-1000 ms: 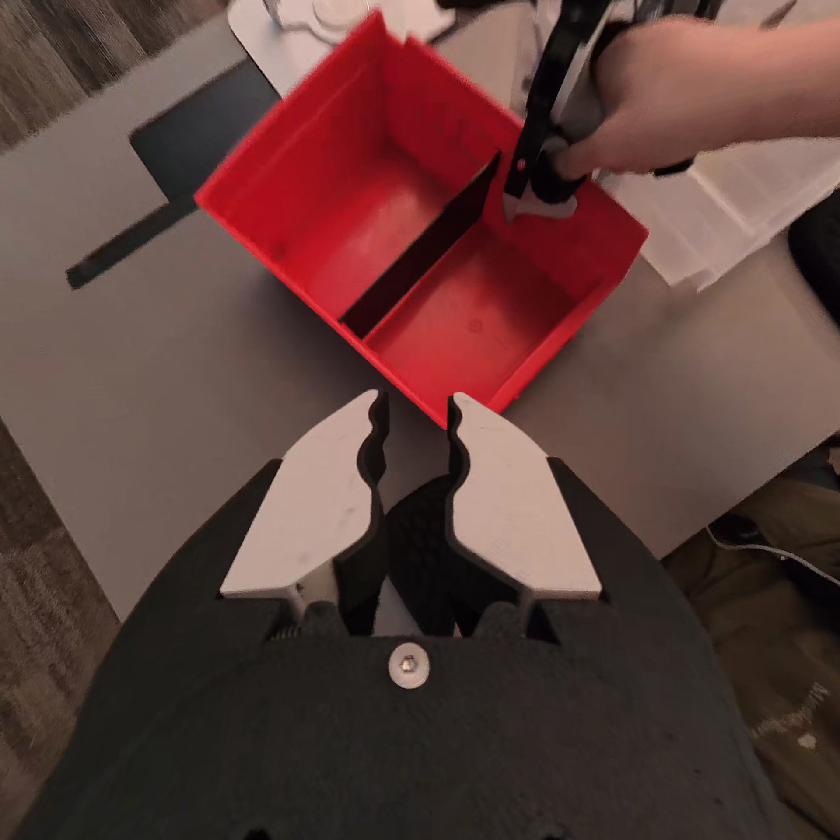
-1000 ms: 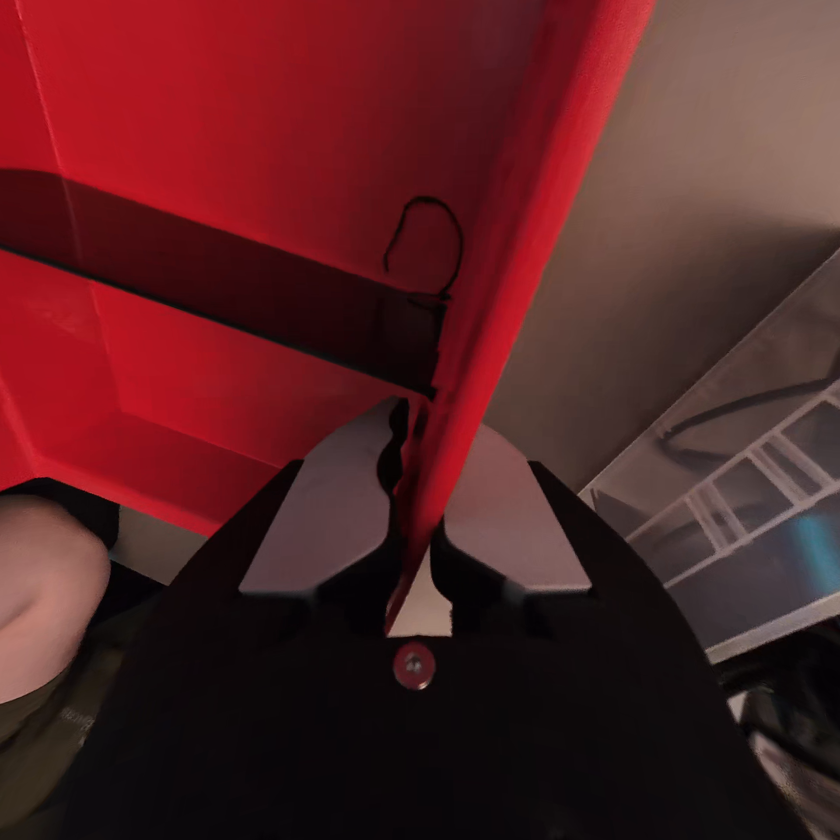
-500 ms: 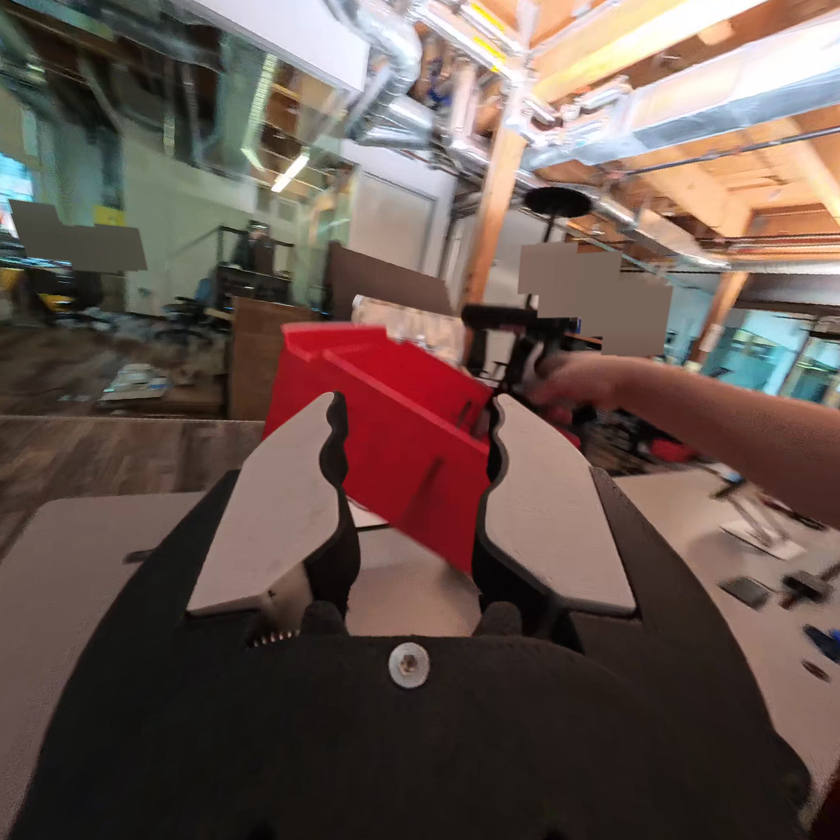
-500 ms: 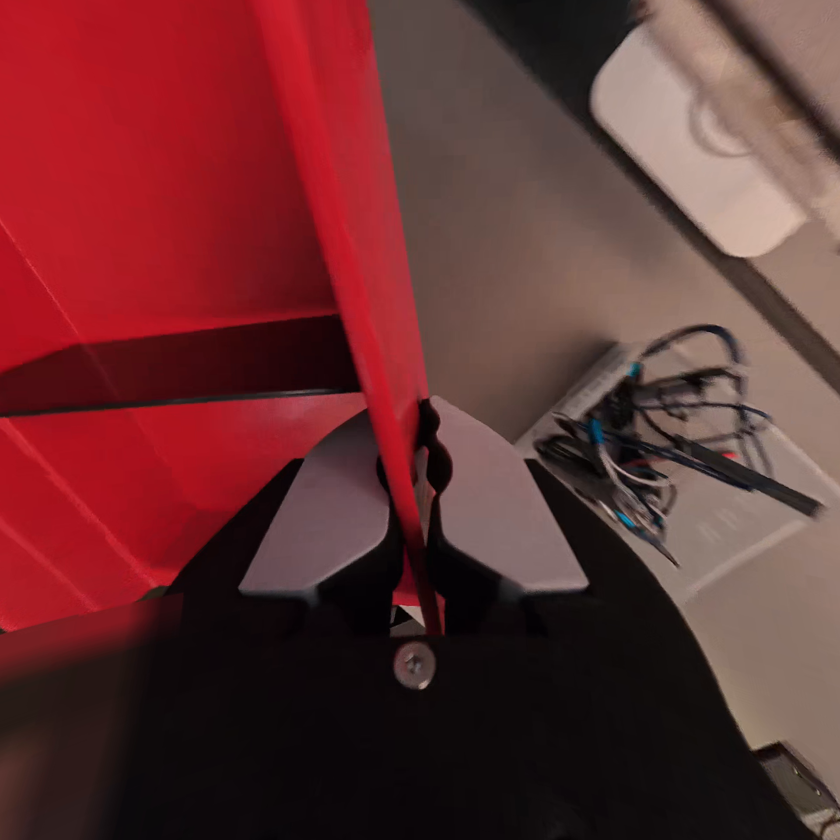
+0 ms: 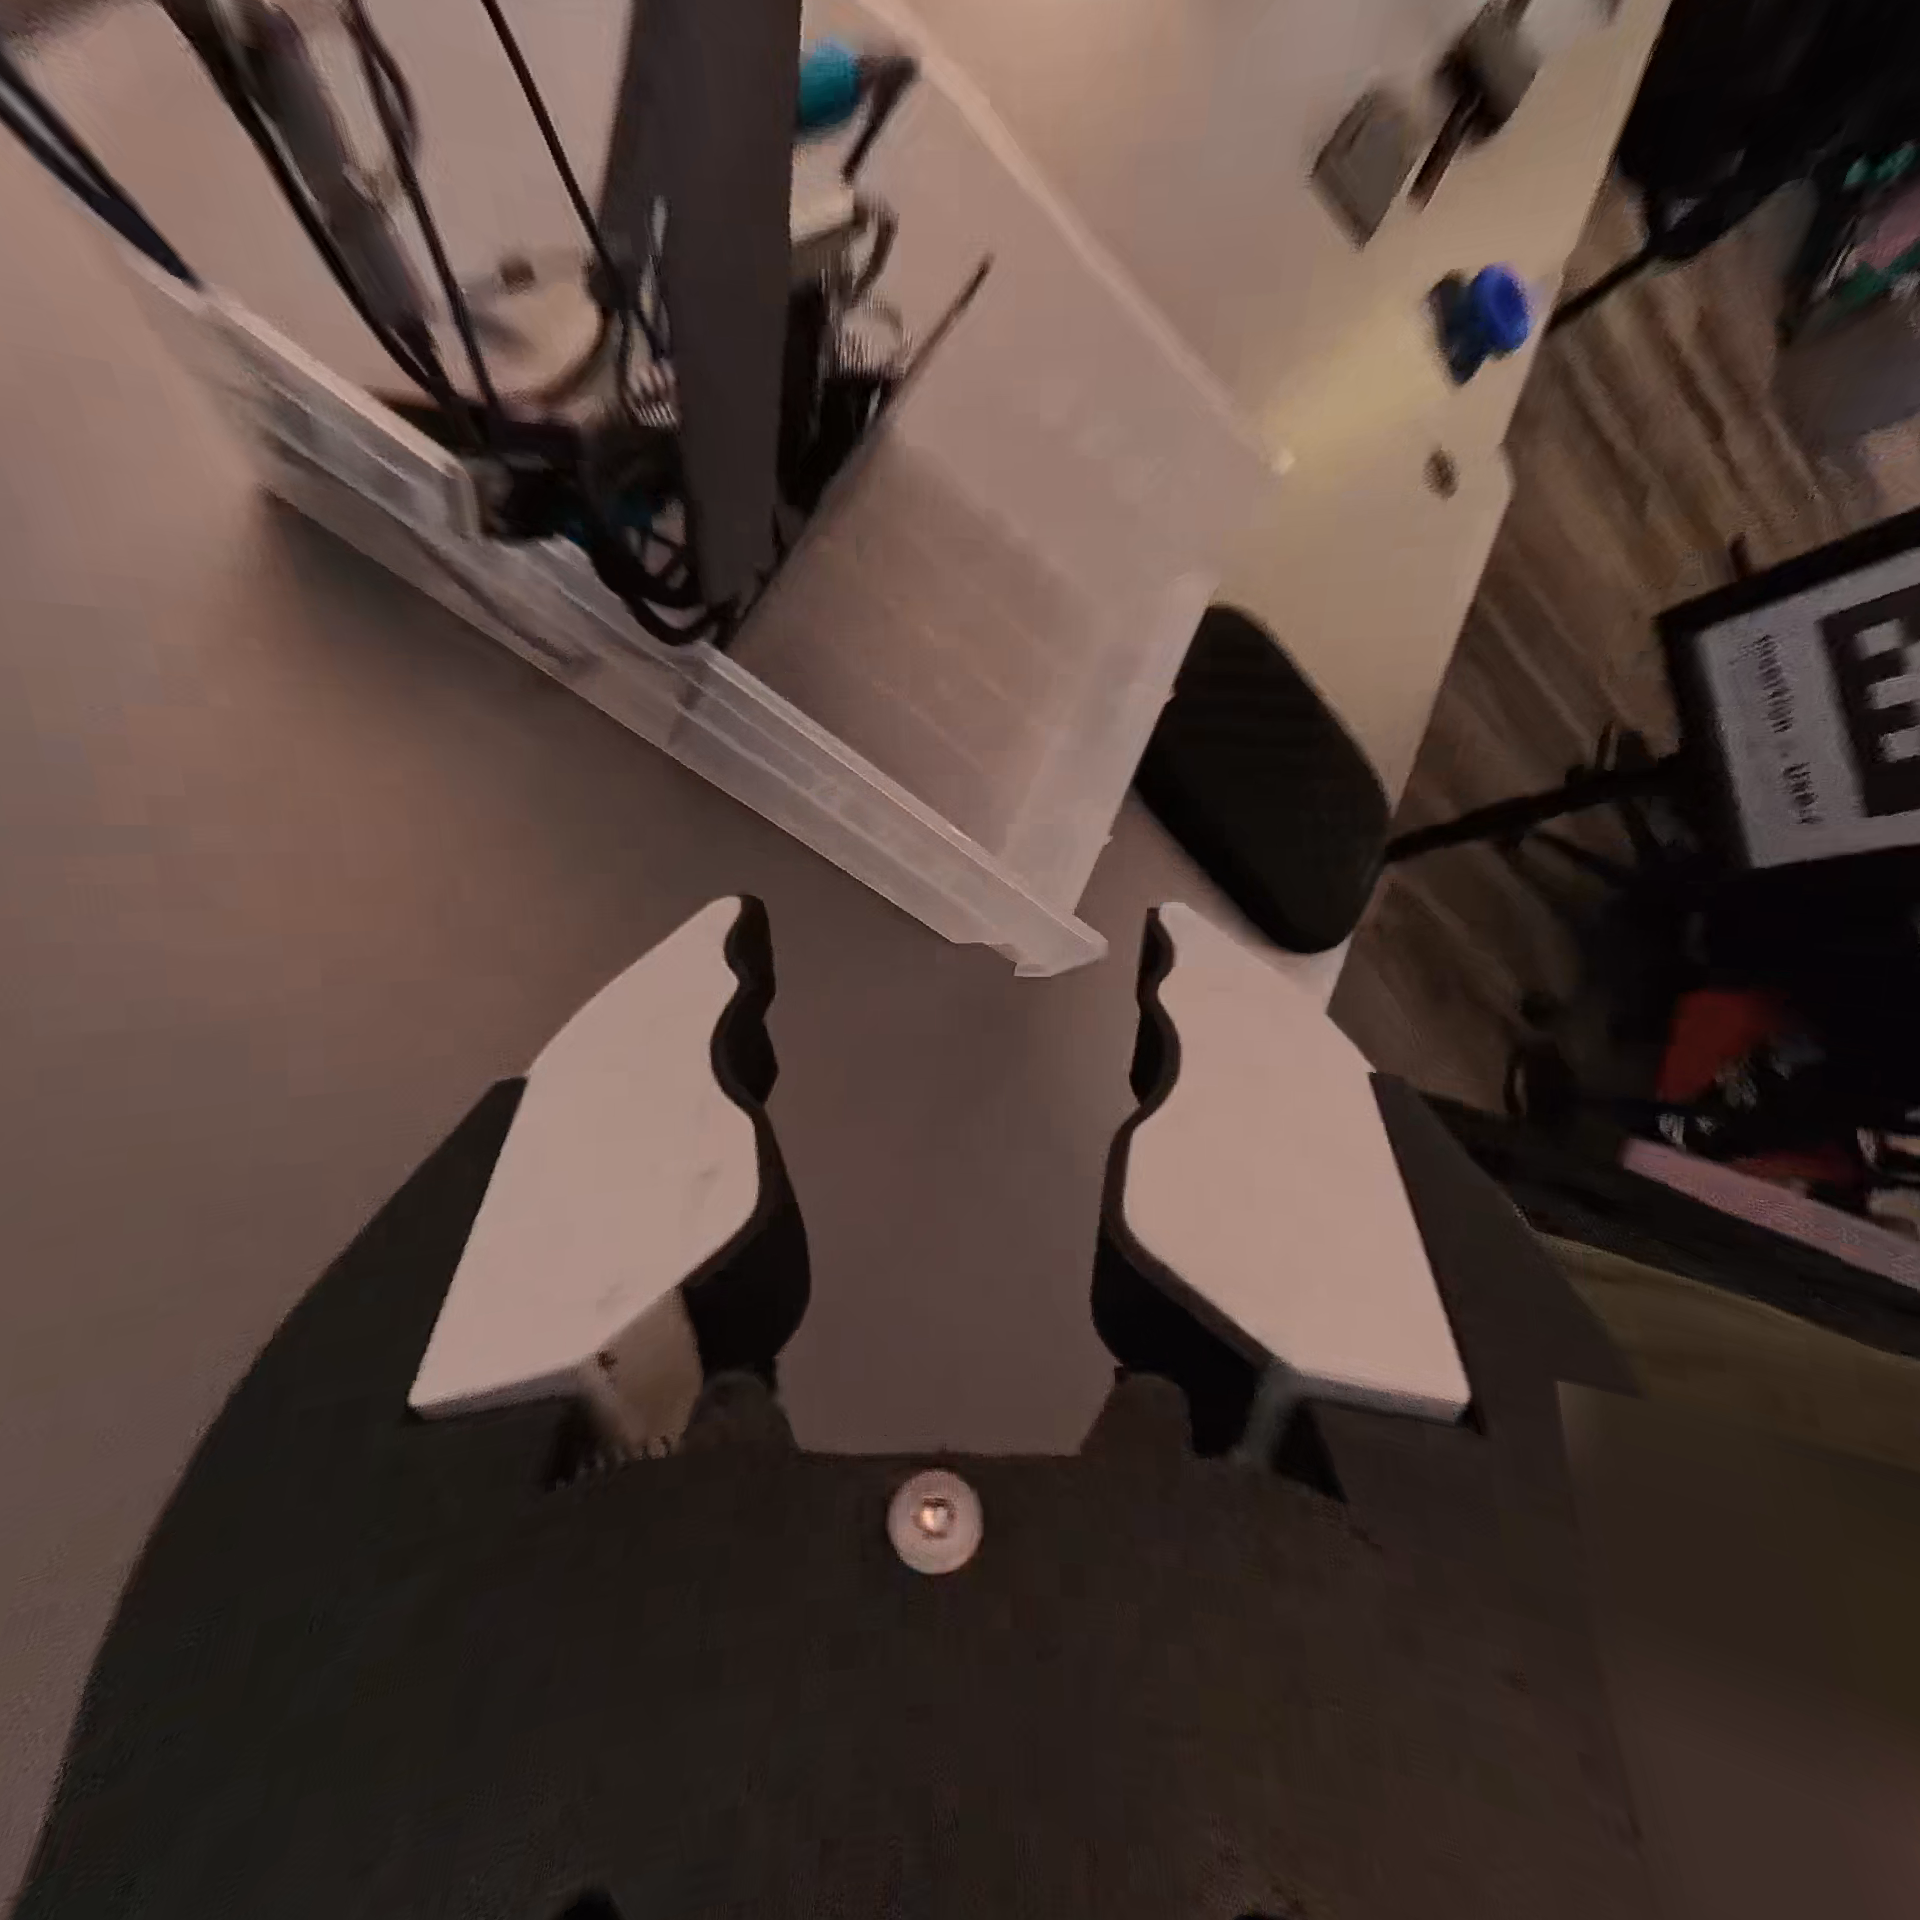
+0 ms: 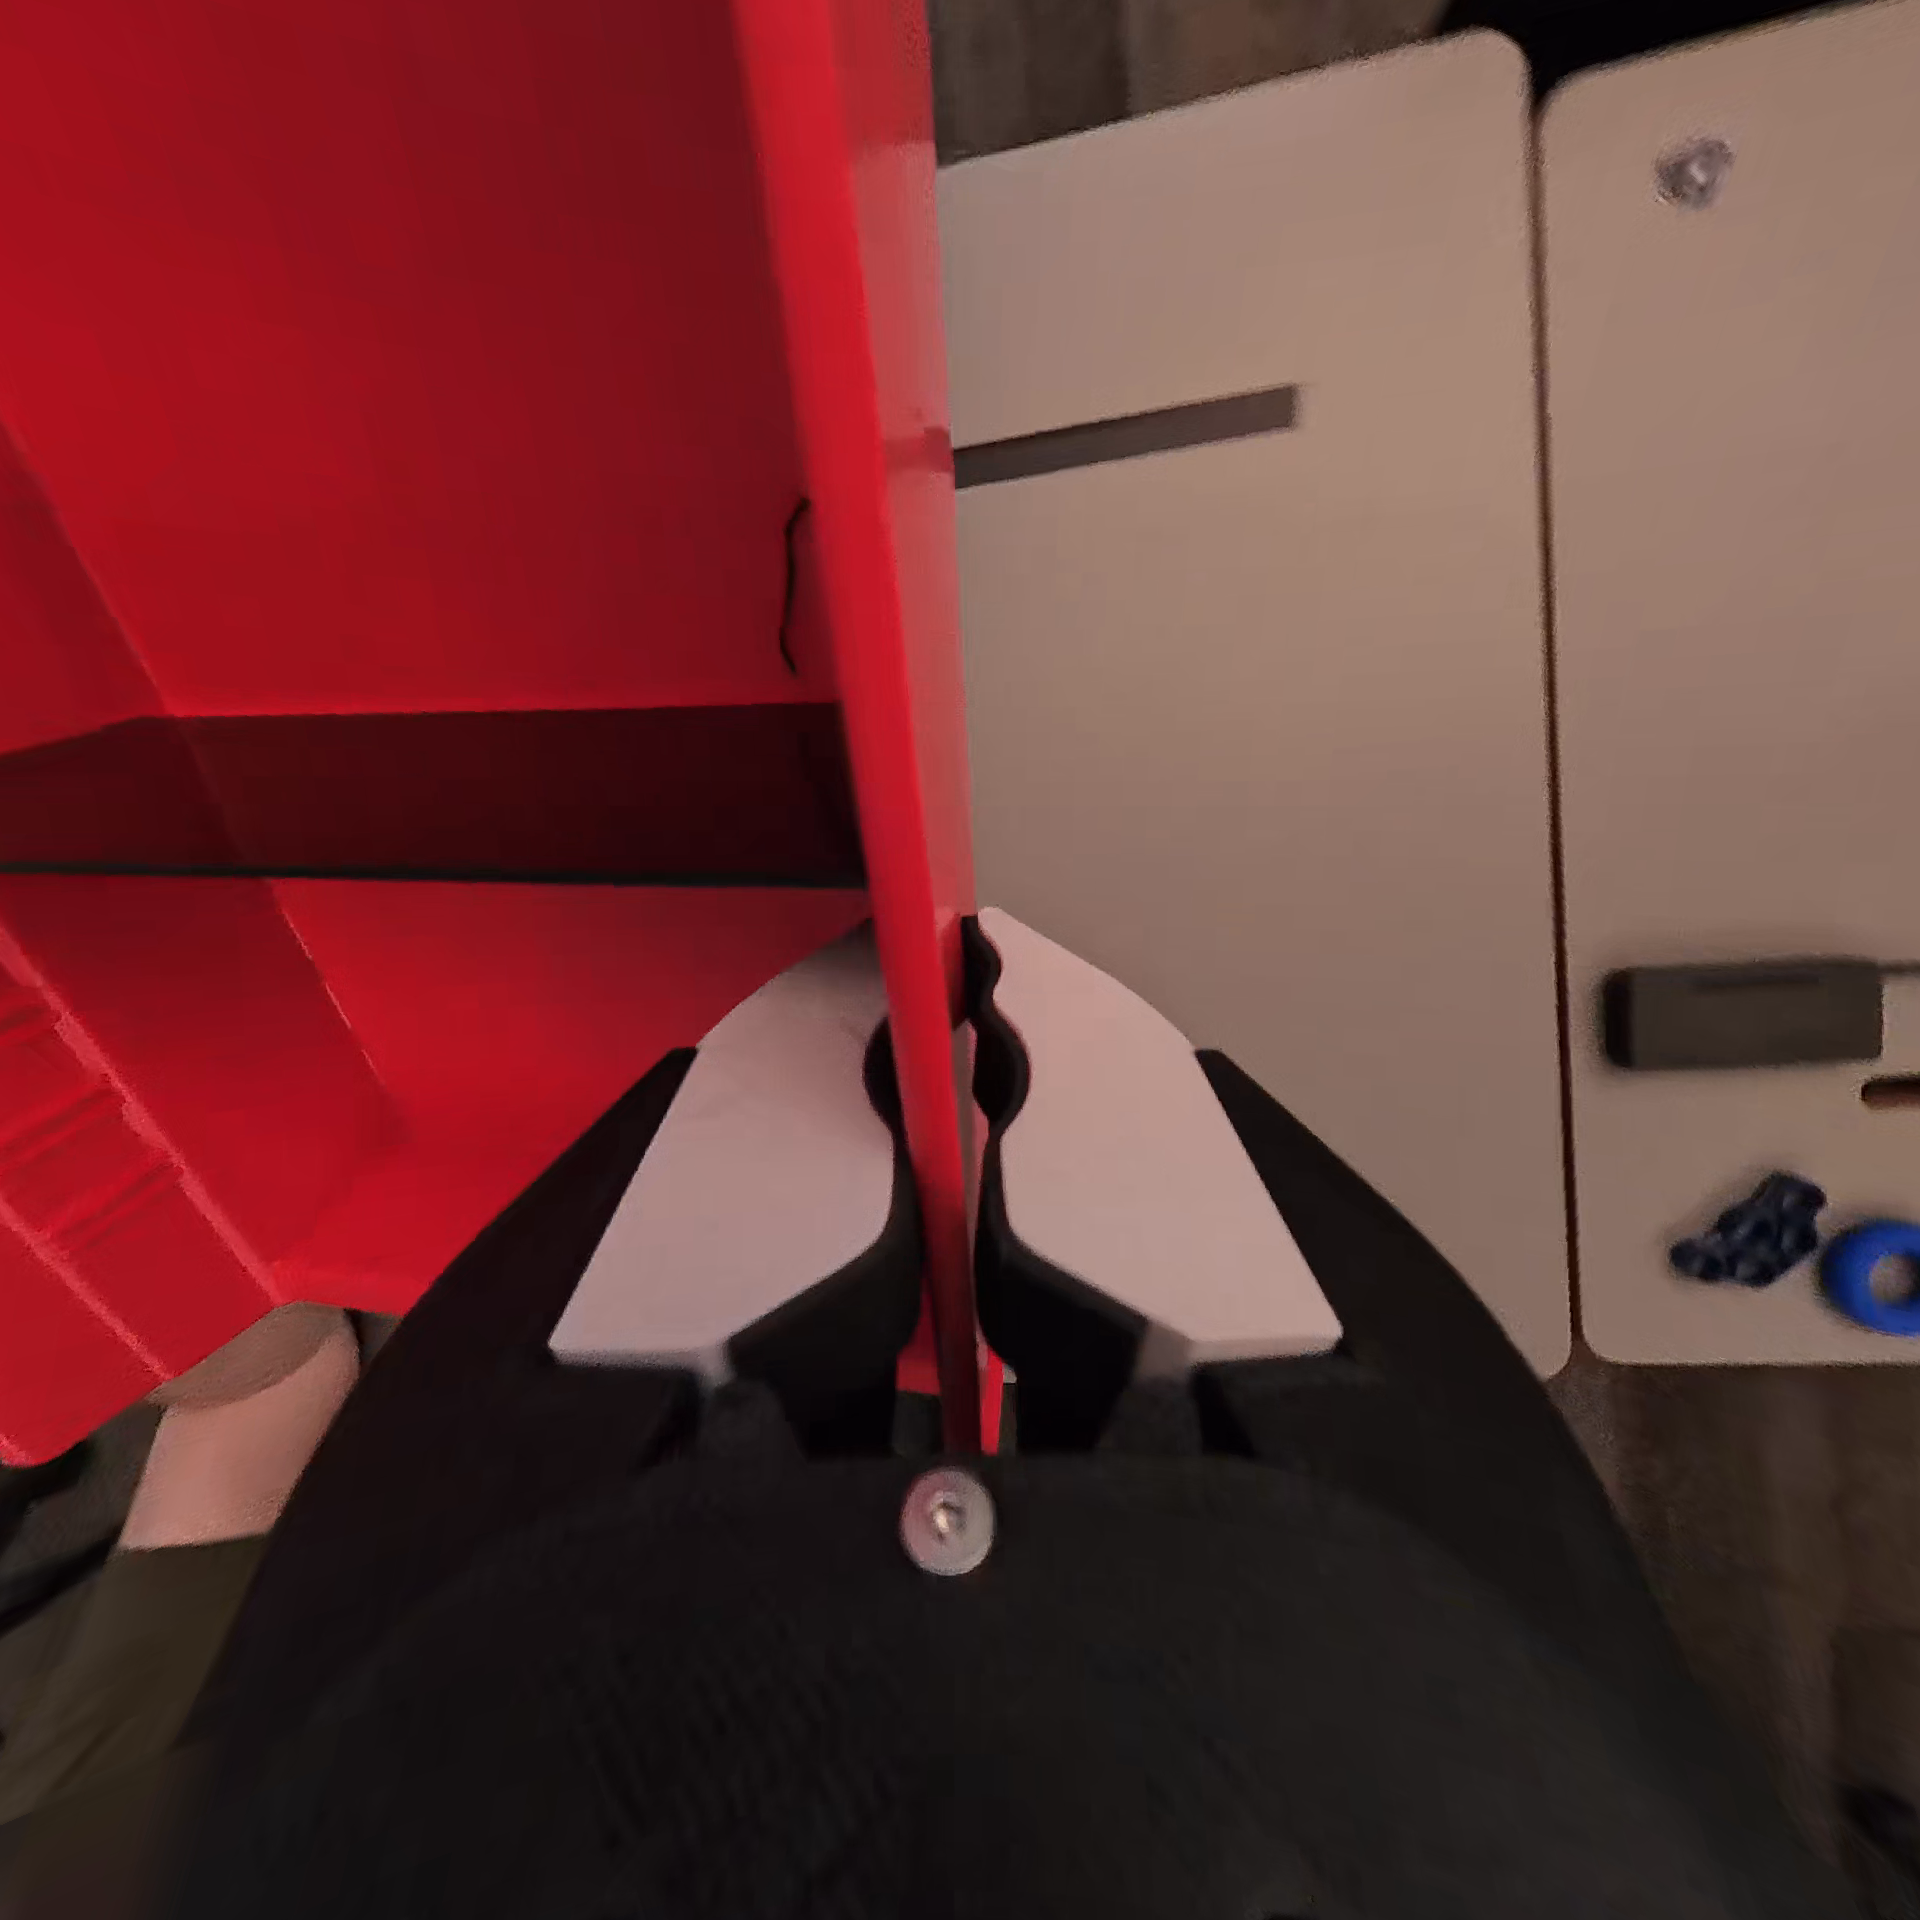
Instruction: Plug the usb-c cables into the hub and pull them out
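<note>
Clear bin [image 5: 935,665]: we see it smeared by motion blur, top cut by the frame edge; the cables [image 5: 623,488] inside are a dark tangle we cannot count. Red bin [image 6: 416,416]: cut off at top and left, far wall unseen. Blue items [image 6: 1808,1247] on the bench [image 6: 1247,727]: too blurred for us to identify.

The pale table [image 5: 312,935] is carrying a clear plastic tray [image 5: 935,644] that is holding a tangle of dark cables [image 5: 623,488]. In the right wrist view, a dark grey block [image 6: 1745,1016] is lying on the table [image 6: 1247,831], with a blue ring [image 6: 1875,1276] and a small dark blue clump [image 6: 1751,1233] lying near the block.
</note>
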{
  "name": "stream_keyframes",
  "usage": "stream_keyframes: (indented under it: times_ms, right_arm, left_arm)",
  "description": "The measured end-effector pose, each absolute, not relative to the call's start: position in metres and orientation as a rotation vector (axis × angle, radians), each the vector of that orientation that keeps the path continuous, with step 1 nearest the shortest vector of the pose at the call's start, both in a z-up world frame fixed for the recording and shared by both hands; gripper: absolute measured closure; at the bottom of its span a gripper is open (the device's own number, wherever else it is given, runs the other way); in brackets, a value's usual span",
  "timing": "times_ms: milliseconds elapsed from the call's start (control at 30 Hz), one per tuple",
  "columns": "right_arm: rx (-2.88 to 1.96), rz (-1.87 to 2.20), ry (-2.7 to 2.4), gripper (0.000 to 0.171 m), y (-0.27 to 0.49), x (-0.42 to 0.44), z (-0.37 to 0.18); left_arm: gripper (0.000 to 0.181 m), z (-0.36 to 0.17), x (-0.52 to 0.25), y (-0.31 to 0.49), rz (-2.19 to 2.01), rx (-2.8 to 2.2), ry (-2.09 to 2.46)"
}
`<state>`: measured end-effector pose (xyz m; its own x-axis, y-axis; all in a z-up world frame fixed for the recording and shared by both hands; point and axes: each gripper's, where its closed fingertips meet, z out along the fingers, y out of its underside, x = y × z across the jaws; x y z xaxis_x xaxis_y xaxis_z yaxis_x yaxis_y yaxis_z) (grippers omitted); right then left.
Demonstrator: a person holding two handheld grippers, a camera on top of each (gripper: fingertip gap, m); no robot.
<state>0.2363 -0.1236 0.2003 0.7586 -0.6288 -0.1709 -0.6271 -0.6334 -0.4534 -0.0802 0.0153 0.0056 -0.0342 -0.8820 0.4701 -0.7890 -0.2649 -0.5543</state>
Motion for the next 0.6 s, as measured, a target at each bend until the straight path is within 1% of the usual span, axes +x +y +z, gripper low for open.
stream_keyframes:
  times_ms: [33, 133, 267, 333, 367, 400, 500, 533, 600]
  right_arm:
    - [-2.438, 0.0, 0.997, 0.166, -0.141, 0.25, 0.19]
    - [-2.394, 0.014, 1.133, 0.166, -0.192, 0.282, 0.152]
    - [-2.418, -0.011, 1.296, 0.166, -0.251, 0.308, 0.092]
    - [-2.453, -0.018, 1.349, 0.166, -0.27, 0.314, 0.063]
    - [-2.471, -0.014, 1.372, 0.166, -0.277, 0.315, 0.05]
    - [-2.49, -0.01, 1.385, 0.166, -0.282, 0.315, 0.038]
    - [-2.545, 0.0, 1.383, 0.166, -0.289, 0.315, 0.005]
    - [-2.559, 0.011, 1.387, 0.166, -0.29, 0.313, -0.005]
    - [-2.596, 0.036, 1.38, 0.166, -0.29, 0.309, -0.023]
  left_arm:
    - [0.117, -0.014, -0.07, 0.007, -1.134, -2.143, 1.886]
    - [0.117, -0.052, -0.05, -0.011, -1.048, -2.218, 1.961]
    - [0.113, -0.074, -0.03, -0.004, -0.921, -2.231, 1.889]
    - [0.116, -0.083, -0.028, -0.001, -0.871, -2.247, 1.898]
    - [0.115, -0.093, -0.033, 0.005, -0.784, -2.274, 1.921]
    - [0.101, -0.098, -0.035, 0.009, -0.761, -2.305, 1.927]
    - [0.109, -0.099, -0.049, 0.012, -0.821, -2.423, 1.999]
    - [0.117, -0.098, -0.057, 0.016, -0.82, -2.455, 2.028]
    - [0.142, -0.093, -0.075, 0.027, -0.831, -2.499, 2.081]
